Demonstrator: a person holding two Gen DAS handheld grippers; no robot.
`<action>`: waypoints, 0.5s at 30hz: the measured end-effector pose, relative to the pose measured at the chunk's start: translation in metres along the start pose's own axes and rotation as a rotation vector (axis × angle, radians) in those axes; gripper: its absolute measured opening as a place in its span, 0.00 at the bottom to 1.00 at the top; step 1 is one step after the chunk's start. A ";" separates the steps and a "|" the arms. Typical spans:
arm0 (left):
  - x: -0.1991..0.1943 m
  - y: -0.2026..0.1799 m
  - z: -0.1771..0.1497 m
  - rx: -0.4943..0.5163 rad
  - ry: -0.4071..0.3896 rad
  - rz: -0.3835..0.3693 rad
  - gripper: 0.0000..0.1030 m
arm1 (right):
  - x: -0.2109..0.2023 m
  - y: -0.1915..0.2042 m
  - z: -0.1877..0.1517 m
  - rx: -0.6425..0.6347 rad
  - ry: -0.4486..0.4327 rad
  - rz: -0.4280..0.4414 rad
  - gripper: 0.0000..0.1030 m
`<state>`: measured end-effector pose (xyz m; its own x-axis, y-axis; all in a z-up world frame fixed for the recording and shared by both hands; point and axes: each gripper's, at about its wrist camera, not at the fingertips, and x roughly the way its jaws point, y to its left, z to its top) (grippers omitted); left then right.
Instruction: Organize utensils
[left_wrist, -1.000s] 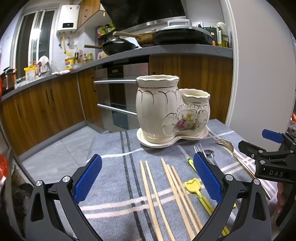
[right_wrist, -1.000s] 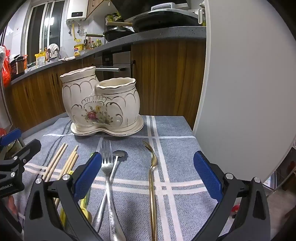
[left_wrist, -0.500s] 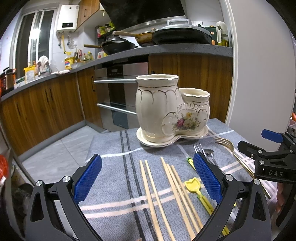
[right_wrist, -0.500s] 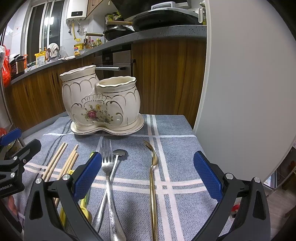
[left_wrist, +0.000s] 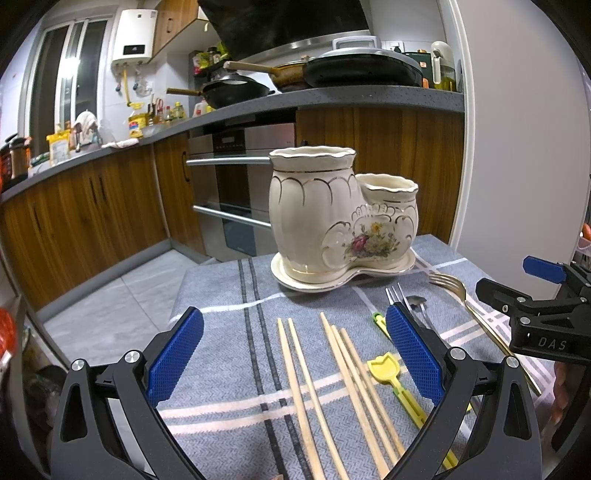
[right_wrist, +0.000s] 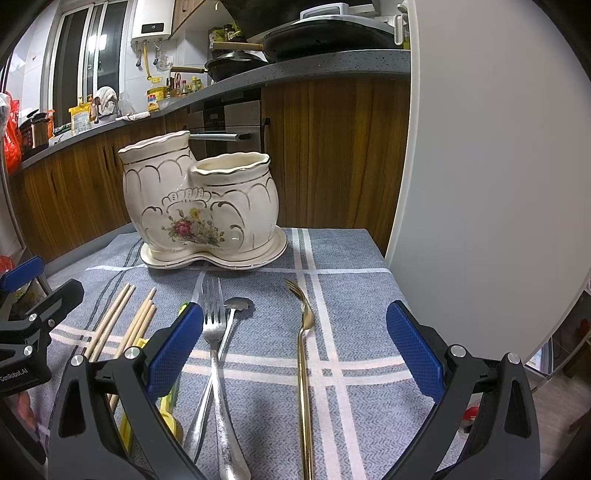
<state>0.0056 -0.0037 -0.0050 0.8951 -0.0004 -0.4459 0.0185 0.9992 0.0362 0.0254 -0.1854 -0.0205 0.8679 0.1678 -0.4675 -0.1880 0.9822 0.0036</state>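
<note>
— Five wooden chopsticks (left_wrist: 332, 387) lie on the grey checked tablecloth (left_wrist: 221, 295), with a yellow-green plastic utensil (left_wrist: 391, 373) just beside them; where do the forks sit?

— Right of those: a silver fork (right_wrist: 214, 332) crossed over a silver spoon (right_wrist: 236, 306), and a gold fork (right_wrist: 303, 354) apart from both. The right wrist view shows them full length; the left wrist view shows only their tips.

— And the holder?

— A cream ceramic two-pot utensil holder (right_wrist: 199, 206) with a painted flower stands on its tray beyond the utensils. I cannot see into either pot.

— Grippers?

— The left gripper (left_wrist: 291, 358) hovers over the chopsticks, blue pads spread wide, holding nothing. The right gripper (right_wrist: 295, 347) is spread likewise above the forks.

— Any writing?

— "DAS" on the right gripper's body in the left view, "GenRobot.AI" on the left gripper's in the right view.
</note>
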 end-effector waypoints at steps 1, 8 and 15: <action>0.000 0.000 0.000 0.000 0.000 0.000 0.95 | 0.000 -0.001 0.000 0.002 0.001 0.001 0.95; 0.000 0.000 0.000 0.000 0.001 0.000 0.95 | 0.000 -0.001 0.000 0.002 0.003 0.002 0.95; 0.003 -0.002 -0.002 0.002 0.001 0.000 0.95 | 0.001 0.000 0.000 0.006 0.008 0.004 0.95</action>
<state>0.0071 -0.0056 -0.0083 0.8946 -0.0007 -0.4470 0.0197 0.9991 0.0379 0.0260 -0.1853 -0.0208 0.8637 0.1708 -0.4742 -0.1885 0.9820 0.0102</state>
